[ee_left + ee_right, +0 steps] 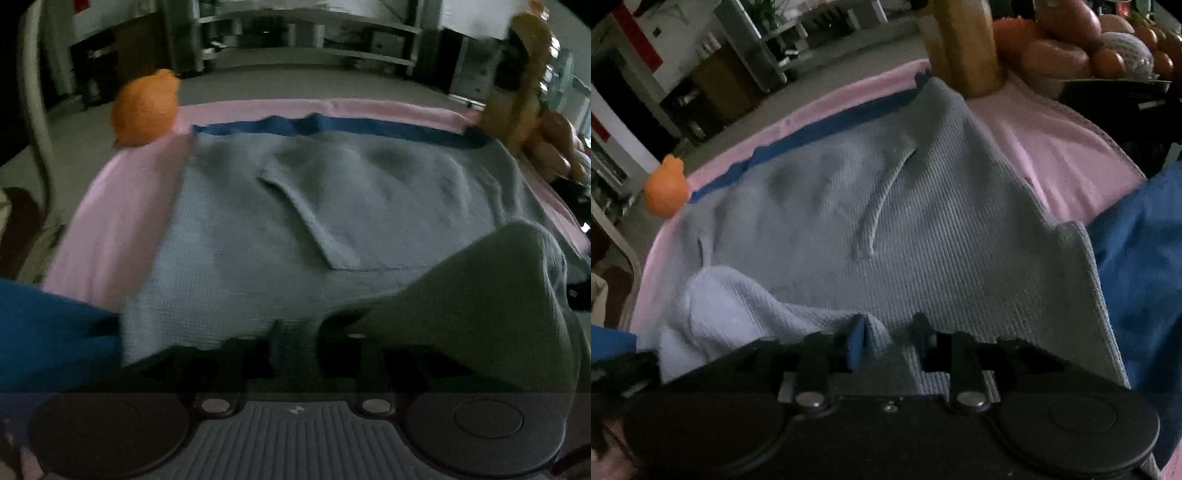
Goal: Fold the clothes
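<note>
The grey garment [923, 206] covers the surface; its near edge lies between the parted fingers of both the left gripper [295, 343] and the right gripper [890, 339].

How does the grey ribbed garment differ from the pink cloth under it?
The grey ribbed knit garment is coarse-textured and rumpled, with one corner bunched up; the smooth pink cloth lies flat. The grey garment lies on top, and the pink cloth shows only as a border around it. Both are soft fabric, spread on the same surface.
</note>
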